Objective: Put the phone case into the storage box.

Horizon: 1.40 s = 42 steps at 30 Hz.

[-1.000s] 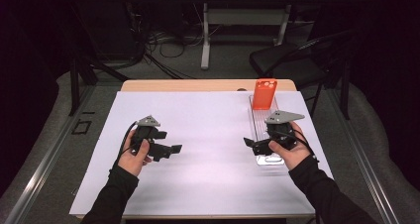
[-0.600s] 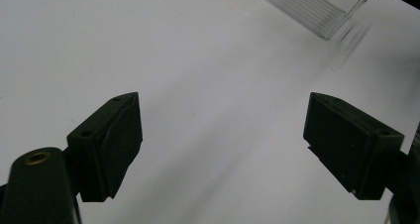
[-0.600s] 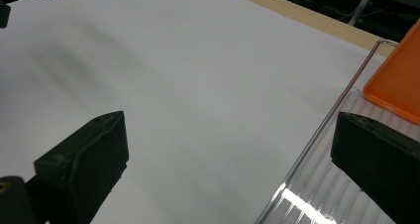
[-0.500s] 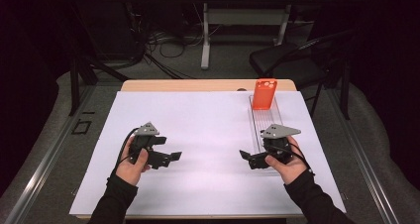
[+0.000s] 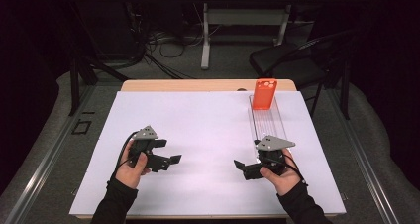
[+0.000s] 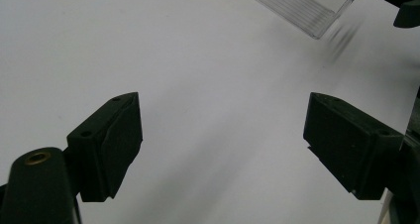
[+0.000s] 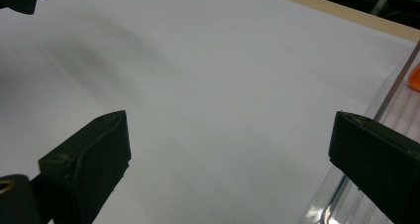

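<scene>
An orange block (image 5: 264, 93) stands upright at the far end of a long clear ribbed tray (image 5: 268, 121) on the right of the white tabletop (image 5: 208, 130). My right gripper (image 5: 245, 167) hovers just near of the tray's near end, open, pointing left. My left gripper (image 5: 169, 152) is held at the near left, open, pointing right. In the left gripper view the gripper (image 6: 223, 120) has its jaws wide apart over bare white surface, with the tray's end (image 6: 297, 6) beyond. The right gripper view shows the gripper (image 7: 230, 130) equally wide, with the tray (image 7: 396, 115) beside its right jaw.
The table's wooden far edge (image 5: 198, 85) borders the white sheet. Beyond it are a dark chair (image 5: 292, 60), cables and a desk leg on the floor. Wide white surface lies between the two grippers.
Both hands have drawn back toward the near edge of the table. The right gripper has come away from the tray's near end. Both stay open.
</scene>
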Available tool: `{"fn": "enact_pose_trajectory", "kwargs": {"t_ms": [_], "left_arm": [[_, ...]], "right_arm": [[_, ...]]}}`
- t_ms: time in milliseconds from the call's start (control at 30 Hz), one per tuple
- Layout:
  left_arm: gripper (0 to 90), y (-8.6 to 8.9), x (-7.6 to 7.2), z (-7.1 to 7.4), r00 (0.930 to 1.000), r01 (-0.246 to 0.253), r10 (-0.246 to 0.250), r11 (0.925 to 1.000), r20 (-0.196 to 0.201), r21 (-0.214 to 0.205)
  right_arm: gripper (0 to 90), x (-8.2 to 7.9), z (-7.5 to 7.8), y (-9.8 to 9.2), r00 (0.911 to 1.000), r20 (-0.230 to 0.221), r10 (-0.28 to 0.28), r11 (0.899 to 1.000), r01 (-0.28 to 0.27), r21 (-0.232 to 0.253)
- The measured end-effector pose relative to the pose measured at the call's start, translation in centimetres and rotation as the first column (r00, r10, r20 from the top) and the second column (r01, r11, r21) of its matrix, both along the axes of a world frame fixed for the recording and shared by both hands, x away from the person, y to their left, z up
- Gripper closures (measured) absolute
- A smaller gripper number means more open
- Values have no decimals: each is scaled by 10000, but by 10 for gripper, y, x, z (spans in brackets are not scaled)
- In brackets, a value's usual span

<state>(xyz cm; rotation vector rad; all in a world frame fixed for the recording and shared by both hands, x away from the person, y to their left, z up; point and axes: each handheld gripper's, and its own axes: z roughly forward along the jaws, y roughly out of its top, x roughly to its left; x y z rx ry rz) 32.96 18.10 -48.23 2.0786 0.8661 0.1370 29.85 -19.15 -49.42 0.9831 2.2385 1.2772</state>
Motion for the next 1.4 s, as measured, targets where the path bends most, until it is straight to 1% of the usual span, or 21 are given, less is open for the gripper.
{"fn": "enact_pose_trajectory", "kwargs": {"t_ms": [67, 200, 300, 367, 500, 567, 667, 733, 800, 1167, 1267, 1400], "left_arm": [[154, 1, -1, -1, 10000, 52, -52, 10000, 56, 14], [154, 3, -2, -4, 10000, 34, -34, 10000, 33, 12], [154, 3, -3, -5, 10000, -25, 25, 10000, 28, -73], [154, 4, -3, -6, 10000, 20, -19, 10000, 24, -85], [154, 6, -4, -5, 10000, -22, 23, 9999, 76, -168], [154, 7, -4, -5, 10000, -57, 58, 9995, 42, -295], [154, 8, -5, -4, 9999, -121, 124, 9993, 94, -357], [154, 10, -4, -3, 9998, -129, 134, 9994, 171, -327], [154, 11, -5, -3, 9996, -205, 212, 9990, 174, -409], [154, 13, -6, -4, 9995, -203, 214, 9988, 242, -434], [154, 13, -6, -4, 9994, -269, 278, 9986, 210, -449], [154, 13, -6, -5, 9995, -261, 269, 9987, 172, -432]], "right_arm": [[24, -2, -3, 2, 10000, 2, 23, 10000, -23, 18], [24, -5, -8, 5, 10000, -65, 41, 10000, -41, 54], [24, -7, -11, 6, 10000, -19, 44, 10000, -44, 29], [24, -8, -13, 8, 10000, 23, 68, 9999, -68, 74], [24, -11, -17, 11, 9999, 6, 113, 9999, -113, 92], [24, -12, -19, 14, 9998, 56, 178, 9998, -178, 72], [24, -14, -20, 17, 9996, 88, 268, 9996, -269, 104], [24, -14, -21, 18, 9994, 111, 326, 9994, -327, 101], [24, -15, -22, 20, 9992, 100, 388, 9992, -389, 105], [26, -19, -27, 22, 9984, 249, 511, 9985, -516, 189], [30, -19, -29, 23, 9982, 320, 507, 9985, -513, 183], [31, -19, -31, 24, 9983, 289, 514, 9985, -519, 179]]}}
